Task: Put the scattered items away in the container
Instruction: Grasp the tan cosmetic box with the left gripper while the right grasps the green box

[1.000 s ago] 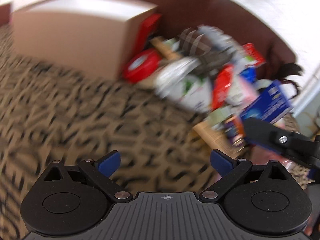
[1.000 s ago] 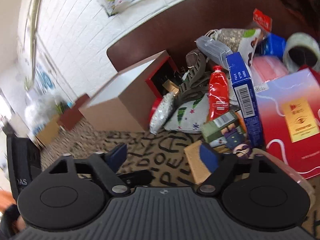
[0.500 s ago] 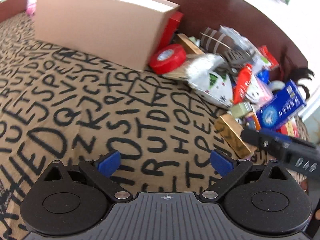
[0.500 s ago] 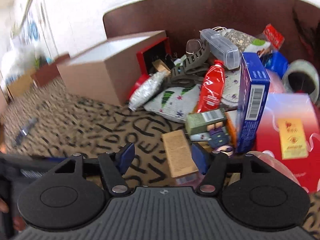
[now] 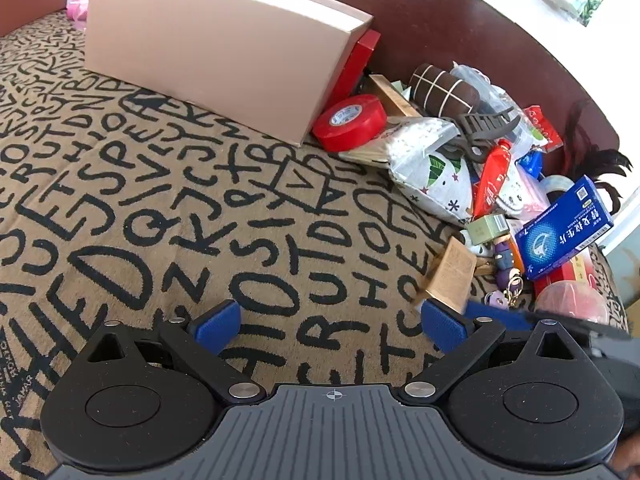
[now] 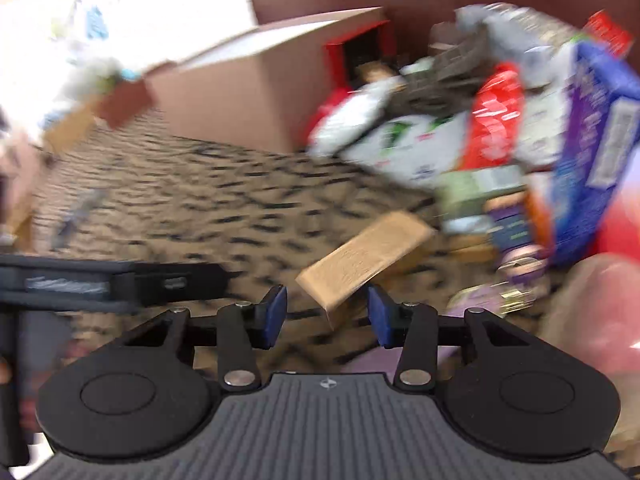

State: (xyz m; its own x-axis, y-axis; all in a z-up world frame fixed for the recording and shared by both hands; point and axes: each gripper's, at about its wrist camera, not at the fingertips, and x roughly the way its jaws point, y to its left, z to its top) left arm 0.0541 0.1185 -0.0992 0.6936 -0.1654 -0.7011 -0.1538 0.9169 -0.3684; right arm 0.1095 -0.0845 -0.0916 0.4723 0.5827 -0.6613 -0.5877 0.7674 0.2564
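Directly ahead of the right tongs (image 6: 327, 318), at the near edge of the pile, lies the small tan cardboard box (image 6: 362, 258). Its near corner sits between the two blue pads (image 6: 276, 316), and its long axis runs diagonally away, up and to the right in the right wrist view, toward the clutter. The jaws are closing around that corner; neither pad appears to press on the box yet, though motion blur limits certainty. The right hand is clearly the nearer one. The left tongs (image 5: 330, 324) stand wide open and empty over the letter-printed tablecloth (image 5: 168, 216), with the tan box (image 5: 454, 270) off to their right.

Judgement: because the box lies askew to the jaw line, the grip may land on a corner instead of on flat faces, and the box could twist.

Materials and shapes:
- Tan box: flat, rectangular, matte card, rigid edges.
- Tablecloth: woven fabric, tan with black letters, likely high friction.
- Container: large pink-beige box (image 5: 224, 52) with a red inner edge, lying at the far side of the tabletop, beside a red tape roll (image 5: 350, 122).
- Pile: soft printed pouch (image 5: 434, 176), red tube (image 5: 492, 176), blue carton (image 5: 564, 226).
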